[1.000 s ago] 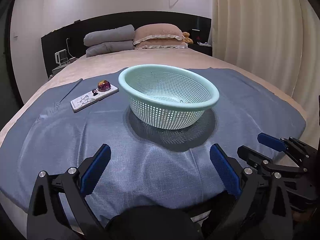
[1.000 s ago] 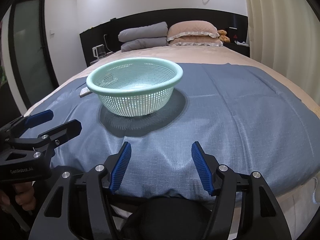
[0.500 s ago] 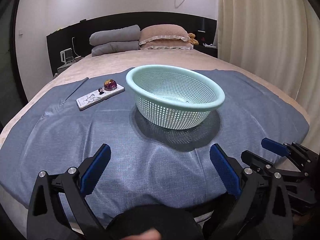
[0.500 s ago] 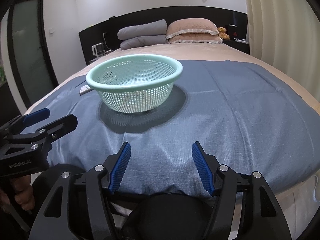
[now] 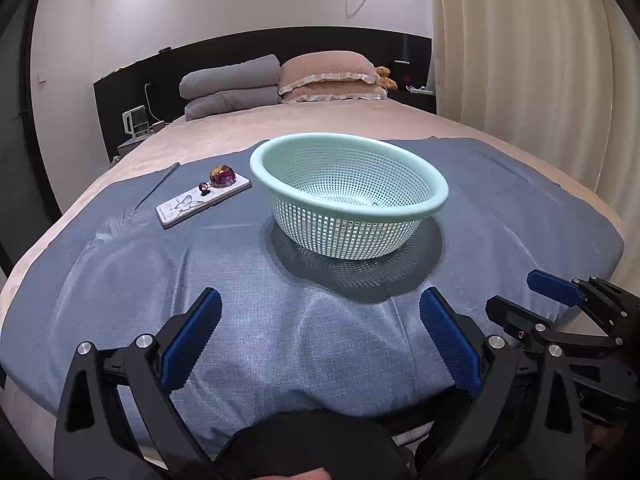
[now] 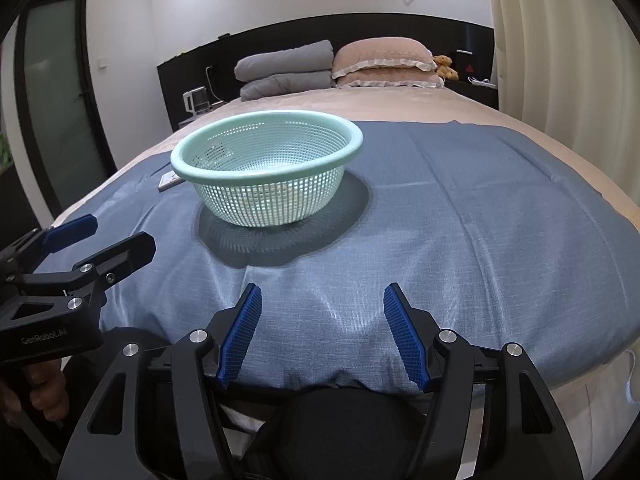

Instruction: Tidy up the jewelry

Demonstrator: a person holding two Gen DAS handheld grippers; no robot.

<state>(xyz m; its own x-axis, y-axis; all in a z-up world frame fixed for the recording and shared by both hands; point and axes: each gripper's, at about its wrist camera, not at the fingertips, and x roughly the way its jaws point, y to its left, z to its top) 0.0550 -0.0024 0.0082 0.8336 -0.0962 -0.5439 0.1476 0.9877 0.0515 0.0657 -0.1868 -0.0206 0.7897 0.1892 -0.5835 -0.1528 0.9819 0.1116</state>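
Both our grippers, left (image 5: 320, 316) and right (image 6: 322, 312), hang released and empty above the near edge of the blue cloth (image 5: 280, 340). What looks like a purple gem ring (image 5: 222, 176) sits on a phone (image 5: 202, 202) near the cloth's far left corner, beside the mint colander (image 5: 348, 196). We risk nudging it off the slick phone, or dragging the phone along.

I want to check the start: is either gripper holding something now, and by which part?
Nothing is held. The left gripper and the right gripper are both open above the blue cloth, with nothing between their fingers.
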